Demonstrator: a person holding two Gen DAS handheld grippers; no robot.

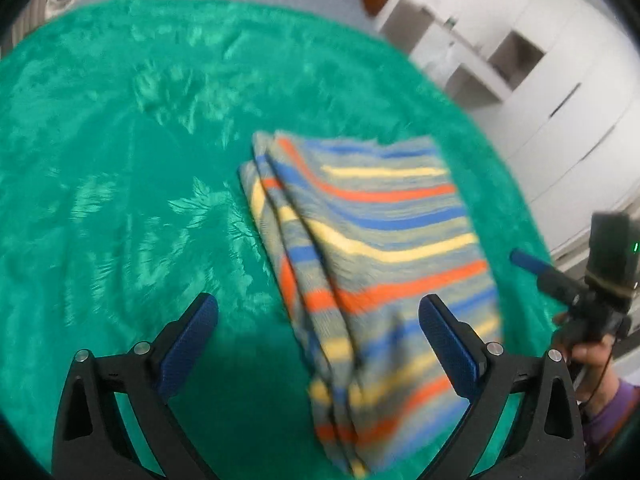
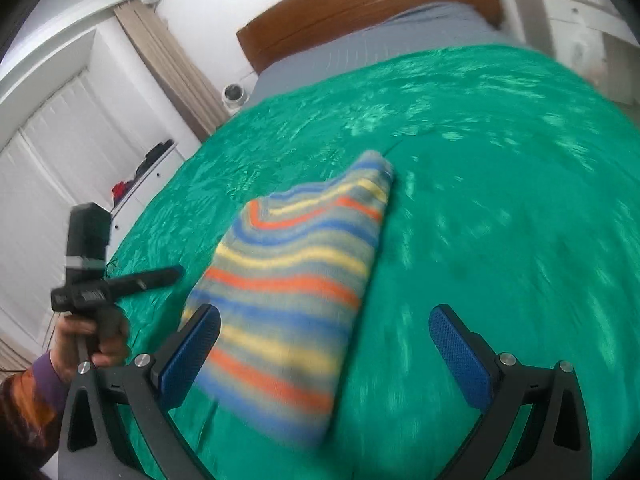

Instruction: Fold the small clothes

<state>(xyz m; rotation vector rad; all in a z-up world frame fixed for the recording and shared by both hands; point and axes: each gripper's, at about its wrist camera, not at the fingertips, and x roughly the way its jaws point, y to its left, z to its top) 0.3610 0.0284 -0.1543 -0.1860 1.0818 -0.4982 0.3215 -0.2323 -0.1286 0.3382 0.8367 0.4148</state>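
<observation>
A folded garment with blue, orange, yellow and grey stripes [image 1: 372, 248] lies flat on the green blanket [image 1: 120, 160]. My left gripper [image 1: 319, 302] hovers open just above its near end, with the right finger [image 1: 448, 344] over the cloth and the left finger over bare blanket. Nothing is held. In the right wrist view the same garment [image 2: 296, 264] lies ahead and to the left. My right gripper [image 2: 326, 313] is open, its left finger [image 2: 192, 356] over the garment's near edge. Each gripper also shows in the other's view, held by a hand [image 2: 92, 344]. Both views are blurred.
The blanket [image 2: 500, 200] covers a bed with a grey sheet [image 2: 360, 48] and a wooden headboard [image 2: 360, 12] at the far end. White cupboards [image 1: 540, 80] stand on one side; curtains [image 2: 172, 68], a window and a low shelf stand on the other.
</observation>
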